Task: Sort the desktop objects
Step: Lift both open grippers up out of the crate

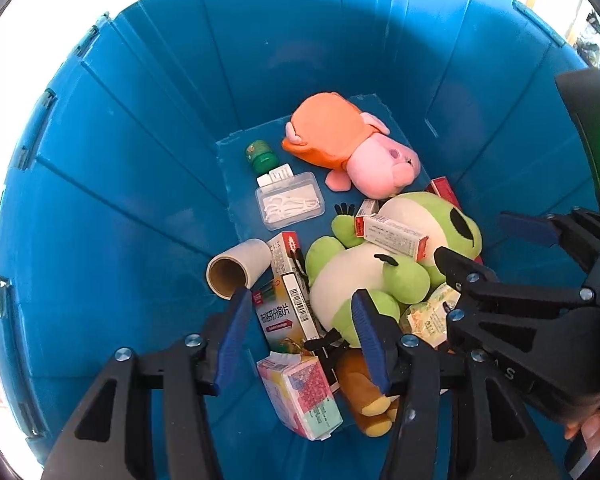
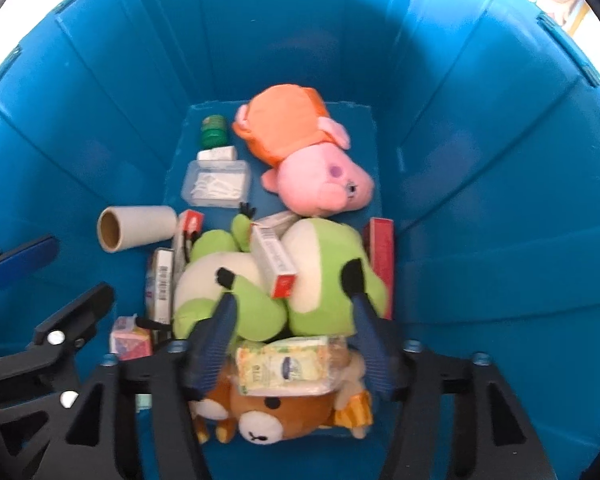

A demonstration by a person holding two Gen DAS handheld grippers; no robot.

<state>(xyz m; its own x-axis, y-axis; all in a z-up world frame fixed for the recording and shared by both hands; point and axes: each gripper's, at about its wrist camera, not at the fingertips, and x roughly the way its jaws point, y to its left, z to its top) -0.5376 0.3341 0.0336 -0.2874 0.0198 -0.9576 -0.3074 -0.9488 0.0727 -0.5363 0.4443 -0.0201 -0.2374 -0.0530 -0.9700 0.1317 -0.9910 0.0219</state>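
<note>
Three plush toys in a blue bin (image 1: 140, 168): pig (image 1: 348, 148), frog (image 1: 380, 268), bear (image 2: 276, 412). Pig at the far end, long axis slanting from orange body at upper left to pink head at lower right. Frog at the centre, lying across the bin floor, head toward the right wall in the left wrist view. Bear nearest the cameras, face up, partly under a yellow-green packet (image 2: 288, 364).

One cardboard tube (image 1: 238, 268) by the left wall, open end toward the camera. One green-capped jar (image 1: 260, 156) and one clear box of floss picks (image 1: 290, 200) at far left, box long axis across the bin. One white-and-red carton (image 1: 396, 236) lying on the frog, red end at lower right. Several further cartons along the left side, among them a green-and-white box (image 1: 284, 320) and a pink pack (image 1: 300, 396); one red box (image 2: 382, 256) against the right wall, long axis running near to far.

Left tongs (image 1: 300, 336) spread, nothing pinched, hanging above the green-and-white box. Right tongs (image 2: 296, 344) spread, nothing between the pads, above the packet and the frog's lower body.
</note>
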